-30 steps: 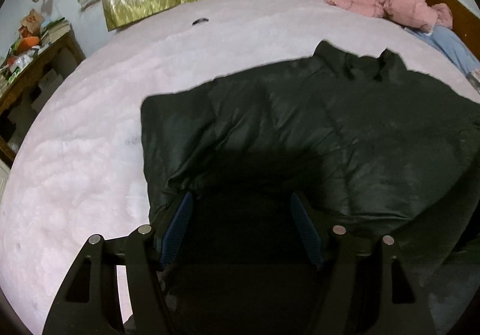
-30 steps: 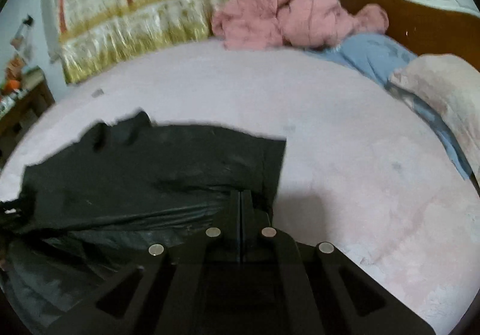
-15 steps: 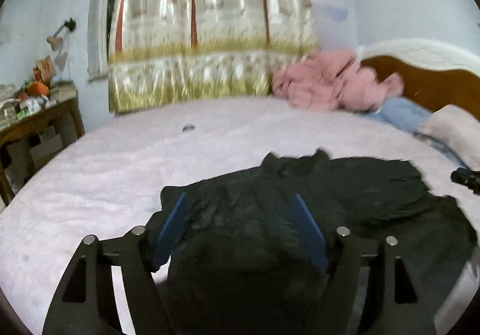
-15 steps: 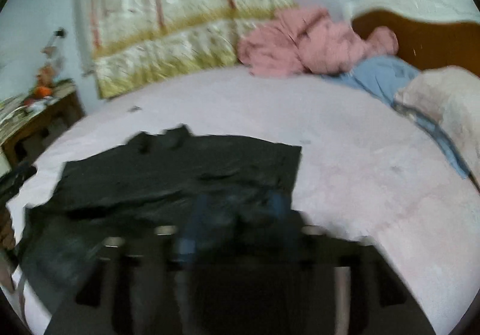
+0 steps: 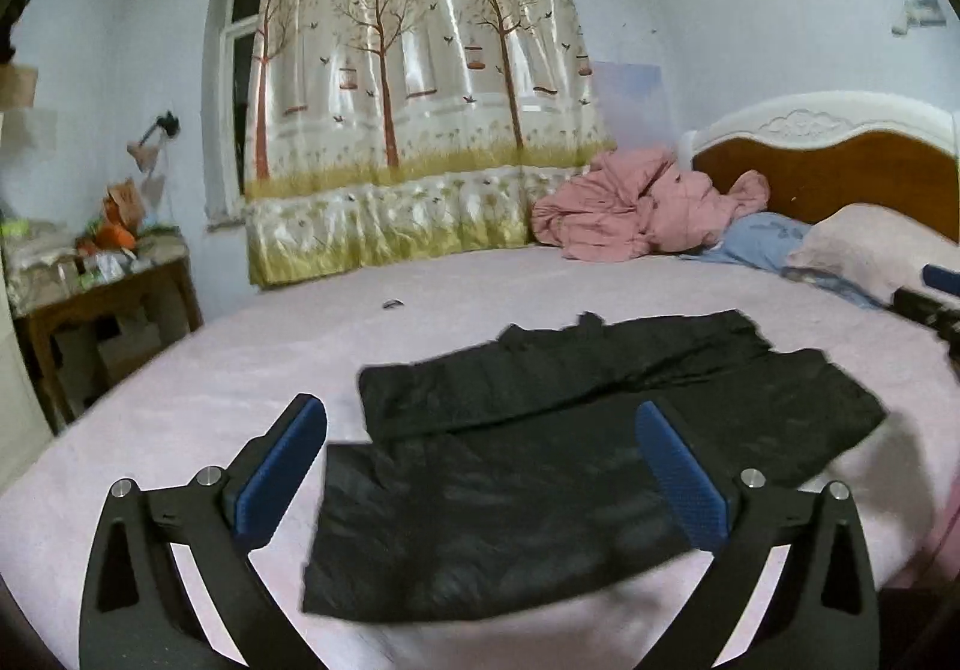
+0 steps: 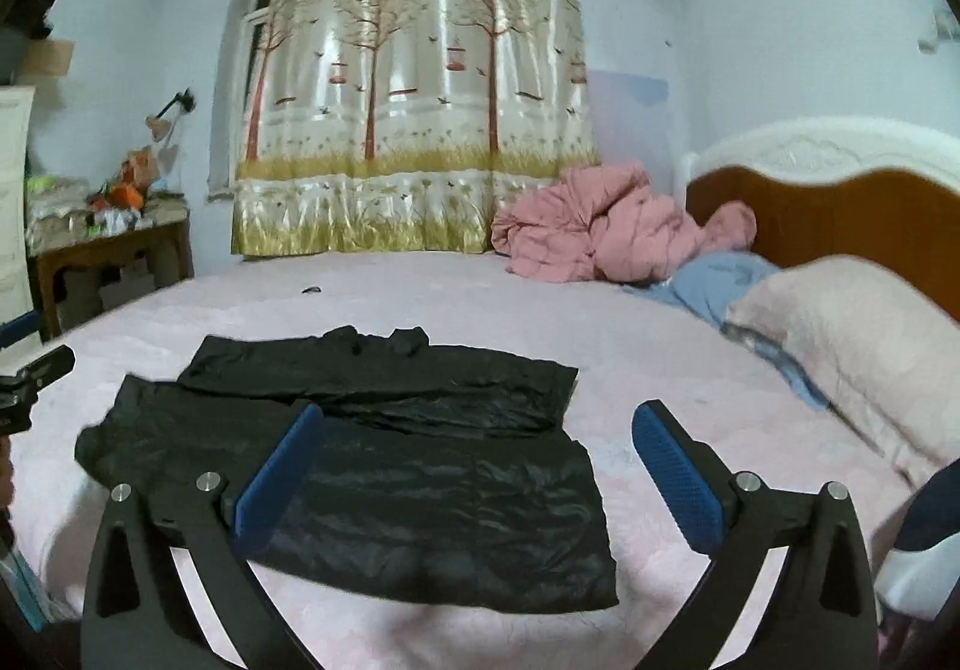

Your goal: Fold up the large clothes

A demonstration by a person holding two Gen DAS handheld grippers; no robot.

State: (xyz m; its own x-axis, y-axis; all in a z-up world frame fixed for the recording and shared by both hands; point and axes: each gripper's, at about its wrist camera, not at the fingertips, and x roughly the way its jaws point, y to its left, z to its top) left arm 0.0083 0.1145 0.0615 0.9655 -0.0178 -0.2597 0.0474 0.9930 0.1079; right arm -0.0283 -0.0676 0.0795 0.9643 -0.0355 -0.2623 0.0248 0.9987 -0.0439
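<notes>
A large black garment (image 5: 540,466) lies flat on the pink bed (image 5: 240,370), its near part folded over the rest; it also shows in the right wrist view (image 6: 420,466). My left gripper (image 5: 480,466) is open and empty, raised above the garment's near edge. My right gripper (image 6: 474,466) is open and empty, raised above the garment's right half. The right gripper's tip shows at the right edge of the left wrist view (image 5: 936,298). The left gripper's tip shows at the left edge of the right wrist view (image 6: 36,370).
A pink quilt (image 5: 642,208) is heaped at the bed's far side beside a blue cloth (image 5: 756,238) and a pillow (image 6: 852,334). A wooden headboard (image 5: 840,172) stands at right. A cluttered wooden table (image 5: 102,286) stands at left. A small dark object (image 5: 393,303) lies on the bed.
Both grippers let go of the garment and pulled back and up. The right gripper went from shut to open. The garment now lies folded on the bed.
</notes>
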